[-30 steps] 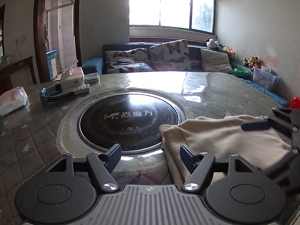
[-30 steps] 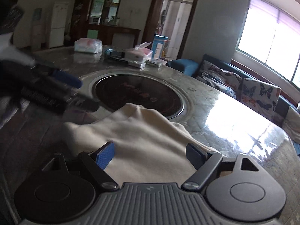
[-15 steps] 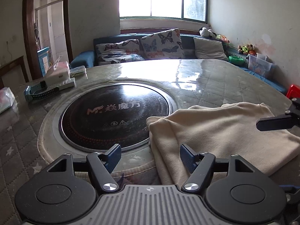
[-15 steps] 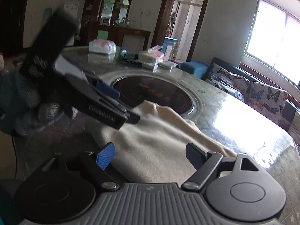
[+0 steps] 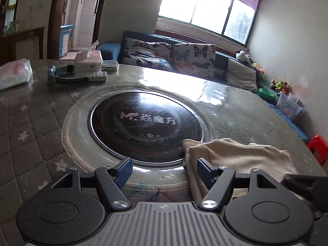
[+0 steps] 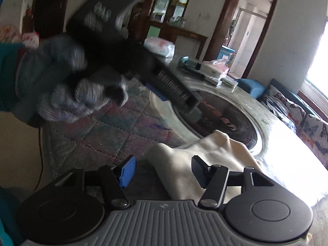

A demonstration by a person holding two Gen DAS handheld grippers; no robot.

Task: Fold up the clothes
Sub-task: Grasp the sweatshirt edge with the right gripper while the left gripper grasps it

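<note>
Left wrist view shows us the cream garment (image 5: 235, 153) bunched in a loose heap at the near right of the bench (image 5: 30, 127), one corner lying over the rim of the round black cooktop (image 5: 145, 123) set in the middle. We judge the folding barely under way: no flat layers or straight edges show, so spreading and every fold seem left to do. Our left hand-held gripper (image 5: 164, 169) is spread wide and grips nothing, its right finger just beside the cloth edge. Our right hand-held gripper (image 6: 163, 169) is likewise spread, with the garment lying between and beyond its fingers but not pinched. A quilted star-patterned cover under clear glossy sheeting tops the bench; a tissue box (image 5: 88, 61) sits far left. Beyond, a sofa (image 5: 170, 55) with butterfly cushions runs under a bright window (image 5: 207, 16).
</note>
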